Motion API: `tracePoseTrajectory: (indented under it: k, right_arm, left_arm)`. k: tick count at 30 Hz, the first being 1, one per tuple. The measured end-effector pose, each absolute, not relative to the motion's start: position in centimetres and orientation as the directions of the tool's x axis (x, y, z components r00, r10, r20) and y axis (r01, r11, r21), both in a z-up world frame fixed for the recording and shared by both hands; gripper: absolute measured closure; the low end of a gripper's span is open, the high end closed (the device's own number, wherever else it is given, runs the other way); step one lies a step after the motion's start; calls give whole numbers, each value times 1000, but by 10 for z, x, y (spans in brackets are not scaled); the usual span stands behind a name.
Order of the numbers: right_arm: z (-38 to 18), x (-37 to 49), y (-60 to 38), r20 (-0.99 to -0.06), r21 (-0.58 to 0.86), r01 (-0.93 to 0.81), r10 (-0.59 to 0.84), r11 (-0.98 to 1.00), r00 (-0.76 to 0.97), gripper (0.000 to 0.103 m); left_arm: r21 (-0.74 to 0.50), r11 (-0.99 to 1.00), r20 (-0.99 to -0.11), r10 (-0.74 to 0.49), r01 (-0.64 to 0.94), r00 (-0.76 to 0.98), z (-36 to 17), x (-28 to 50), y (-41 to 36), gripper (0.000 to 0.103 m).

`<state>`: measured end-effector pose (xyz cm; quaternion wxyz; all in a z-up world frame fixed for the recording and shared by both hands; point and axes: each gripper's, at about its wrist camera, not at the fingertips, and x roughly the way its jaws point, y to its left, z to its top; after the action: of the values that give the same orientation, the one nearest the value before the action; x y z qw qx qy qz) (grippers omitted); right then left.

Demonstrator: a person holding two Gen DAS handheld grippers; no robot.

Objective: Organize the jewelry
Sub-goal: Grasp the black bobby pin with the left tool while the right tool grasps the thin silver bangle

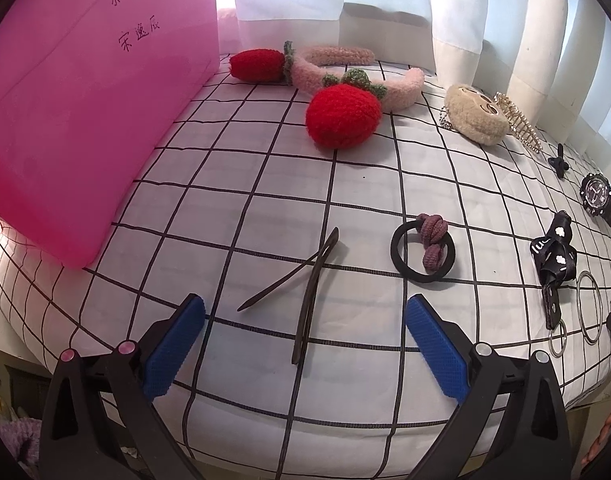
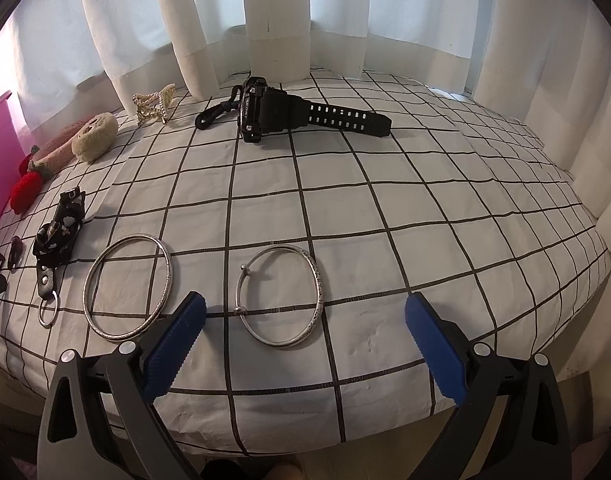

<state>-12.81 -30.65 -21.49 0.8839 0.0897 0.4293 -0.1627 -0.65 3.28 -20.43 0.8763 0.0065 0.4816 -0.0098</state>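
Checked cloth over bench [image 1: 385, 184], curtains behind. Left wrist view: left hand-held gripper [image 1: 305, 344] spread wide, empty, straddling dark hair clip [image 1: 309, 292], likely the next pick; pink box [image 1: 85, 128] stands close left, probably the destination. Right wrist view: right hand-held gripper [image 2: 305, 344] also released, lined up on open bangle [image 2: 281, 296]; closed bangle [image 2: 127, 286] just left, watch [image 2: 289, 114] far back.

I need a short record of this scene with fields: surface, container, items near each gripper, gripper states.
surface: checked cloth
container: pink box, far left
near left gripper: dark hair clip, black ring with hair tie
near right gripper: two silver bangles, apart
farther back: black watch
grippers: both open, empty
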Motion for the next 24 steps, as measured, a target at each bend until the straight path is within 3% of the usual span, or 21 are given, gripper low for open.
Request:
tracePoseTrajectory:
  k: [11, 14, 17, 20, 23, 24]
  right_arm:
    - [-214, -122, -307, -802, 23, 343, -188, 939, 568, 9]
    - [-214, -122, -306, -801, 23, 338, -185, 941, 569, 10]
    - [-212, -124, -303, -796, 26, 318, -173, 948, 580, 17]
    - [-208, -126, -292, -787, 20, 278, -157, 960, 596, 38]
    - [-205, -125, -284, -786, 13, 255, -148, 967, 601, 62]
    - [-205, -124, -285, -786, 16, 257, -146, 966, 601, 62]
  left_arm:
    - [3, 999, -823, -28, 53, 567, -204, -10, 34, 6]
    - [5, 997, -814, -38, 74, 579, -202, -13, 31, 13]
    - [12, 994, -806, -56, 111, 589, -200, -17, 24, 28]
    - [12, 990, -801, -73, 138, 594, -198, -18, 17, 45]
    - [13, 986, -796, -89, 164, 598, -196, -20, 11, 69]
    - [19, 985, -796, -89, 172, 599, -195, -20, 8, 78]
